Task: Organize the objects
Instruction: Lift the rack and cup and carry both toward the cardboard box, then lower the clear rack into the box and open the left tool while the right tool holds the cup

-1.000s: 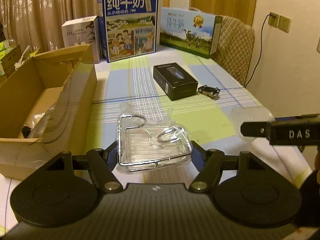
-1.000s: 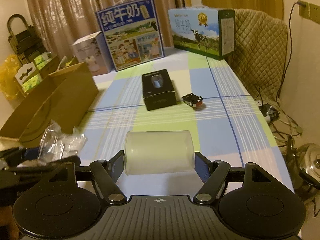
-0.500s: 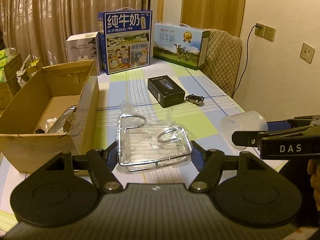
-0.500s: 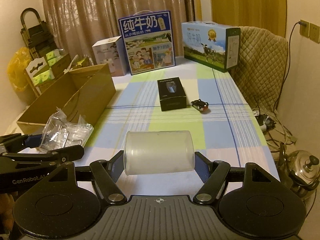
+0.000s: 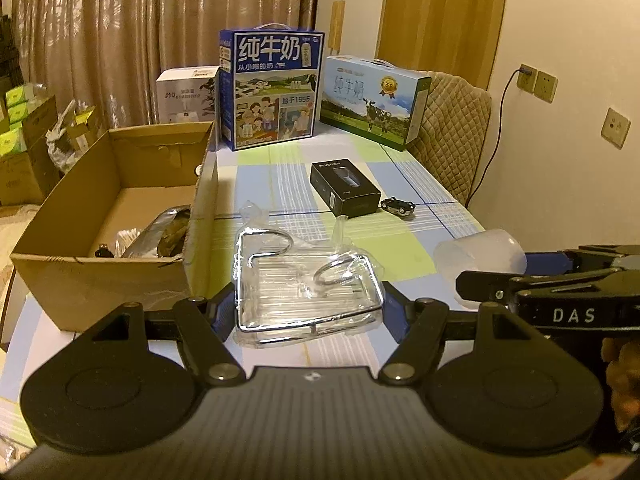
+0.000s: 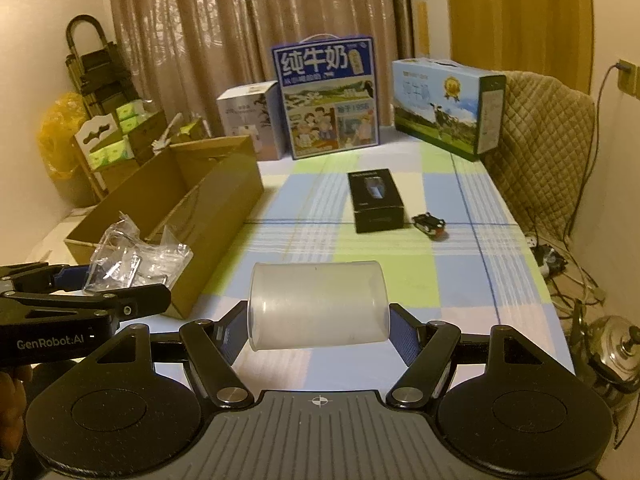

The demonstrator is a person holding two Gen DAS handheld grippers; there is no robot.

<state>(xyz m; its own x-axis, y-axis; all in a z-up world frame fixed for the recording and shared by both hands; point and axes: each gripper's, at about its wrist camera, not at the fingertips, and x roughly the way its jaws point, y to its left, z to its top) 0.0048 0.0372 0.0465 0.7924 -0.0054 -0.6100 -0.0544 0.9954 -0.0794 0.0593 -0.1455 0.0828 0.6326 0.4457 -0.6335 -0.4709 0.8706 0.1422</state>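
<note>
left wrist: over near edge, facing curtains | right wrist: same, both share table [image 5: 400, 264]

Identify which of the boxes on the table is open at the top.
The brown cardboard box at the left edge: its flaps are open and items lie inside. The two milk cartons, white box and black box are closed.

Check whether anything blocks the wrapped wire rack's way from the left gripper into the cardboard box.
Only the cardboard box's own near side wall stands between. The wrapped wire rack, held in the left gripper, must clear that wall; the box's top is open.
</note>
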